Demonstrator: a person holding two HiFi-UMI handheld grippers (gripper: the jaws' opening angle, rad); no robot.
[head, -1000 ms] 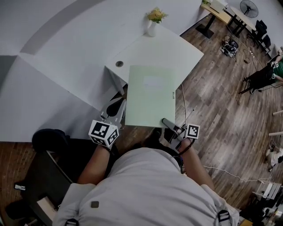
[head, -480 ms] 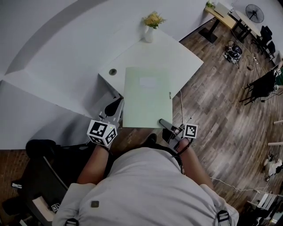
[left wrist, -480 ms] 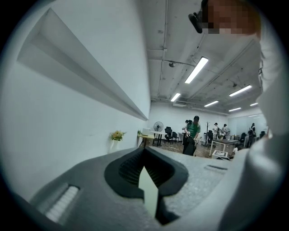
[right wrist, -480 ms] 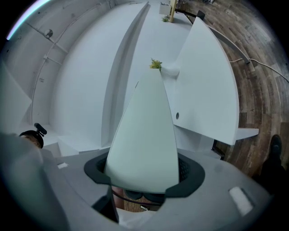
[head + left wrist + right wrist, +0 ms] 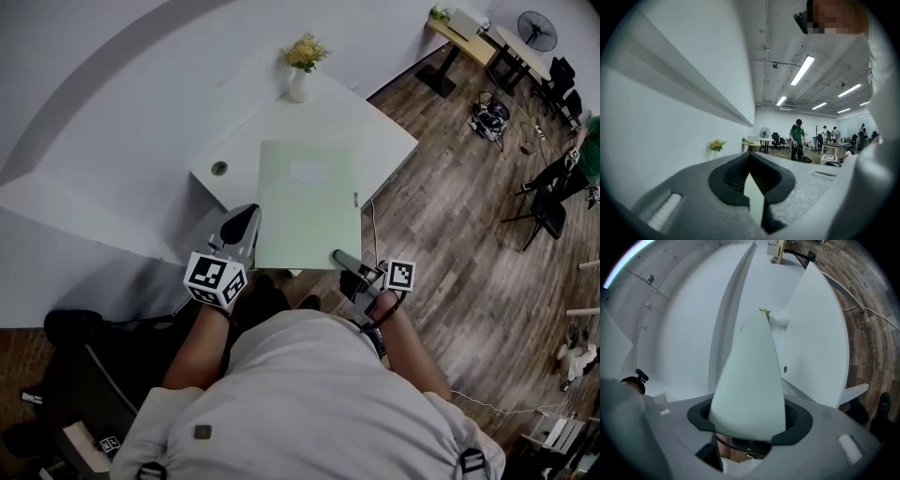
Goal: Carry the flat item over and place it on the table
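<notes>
Fingers of left gripper (image 5: 246, 230) shut on near-left edge of green folder (image 5: 307, 202). In left gripper view, folder (image 5: 753, 201) shows edge-on, a thin pale sliver pinched b/w pads. Folder held flat, long side running away from person. Far part is over white tabletop (image 5: 380, 131), near end overhangs tabletop's near edge. Contact w/ tabletop: can't tell. White label patch on top face. Tabletop has round hole (image 5: 218, 168) at left and white vase w/ yellow flowers (image 5: 299, 75) at far corner, beyond folder. Right gripper (image 5: 343, 259): fingers clamped on folder's near-right corner. In right gripper view, sheet (image 5: 750, 380) sits b/w pads, tapering toward vase. Wood floor (image 5: 450, 225) to right.
</notes>
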